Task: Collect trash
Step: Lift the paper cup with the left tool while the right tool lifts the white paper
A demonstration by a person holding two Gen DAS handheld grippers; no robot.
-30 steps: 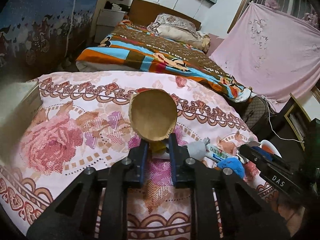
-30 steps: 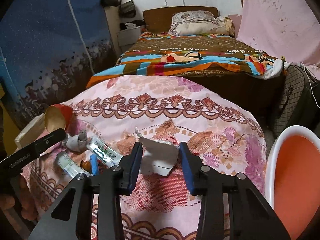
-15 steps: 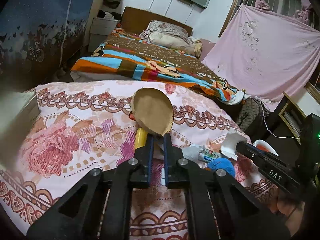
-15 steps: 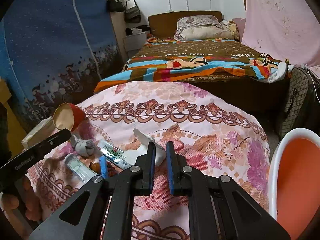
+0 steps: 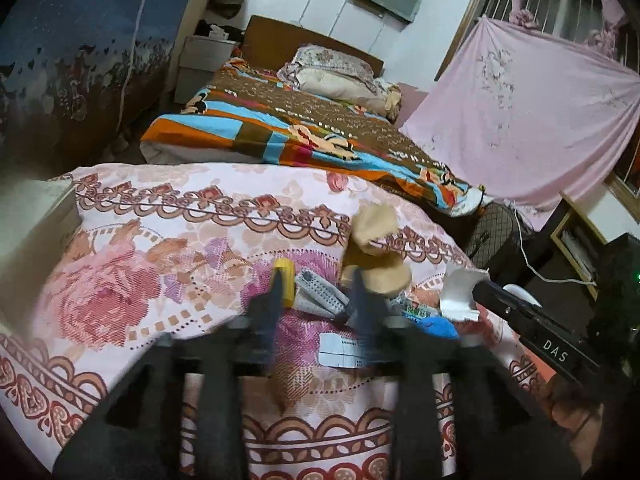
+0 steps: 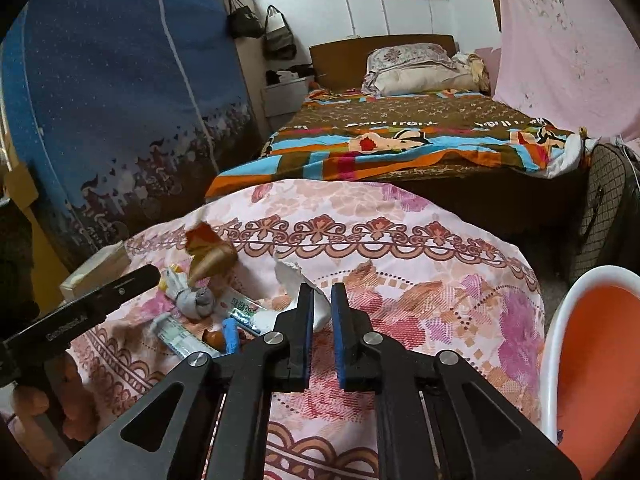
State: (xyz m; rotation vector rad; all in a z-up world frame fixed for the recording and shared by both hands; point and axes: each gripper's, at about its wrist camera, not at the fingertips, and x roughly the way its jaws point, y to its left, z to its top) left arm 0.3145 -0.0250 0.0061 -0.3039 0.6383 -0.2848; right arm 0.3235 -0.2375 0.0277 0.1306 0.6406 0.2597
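Note:
A crushed brown paper cup (image 5: 376, 252) is blurred in the air just ahead of my left gripper (image 5: 316, 292), which is blurred, open and empty. In the right wrist view the cup (image 6: 210, 254) hangs above the litter. My right gripper (image 6: 320, 300) is shut on a torn white paper (image 6: 294, 276), also seen at the right of the left wrist view (image 5: 460, 292). On the floral cloth (image 6: 400, 264) lie a toothpaste tube (image 6: 240, 310), a grey wad (image 6: 196, 300), a yellow tube (image 5: 285, 280) and a blue object (image 6: 230, 336).
An orange bin with a white rim (image 6: 596, 364) stands at the right of the table. A pale box (image 5: 32, 232) sits at the table's left edge. A bed (image 6: 400, 136) lies beyond, with a blue wardrobe (image 6: 120, 100) on the left.
My left gripper has opened and let go of the paper cup, which now tumbles ahead of it. My right gripper has lifted slightly with the white paper in it.

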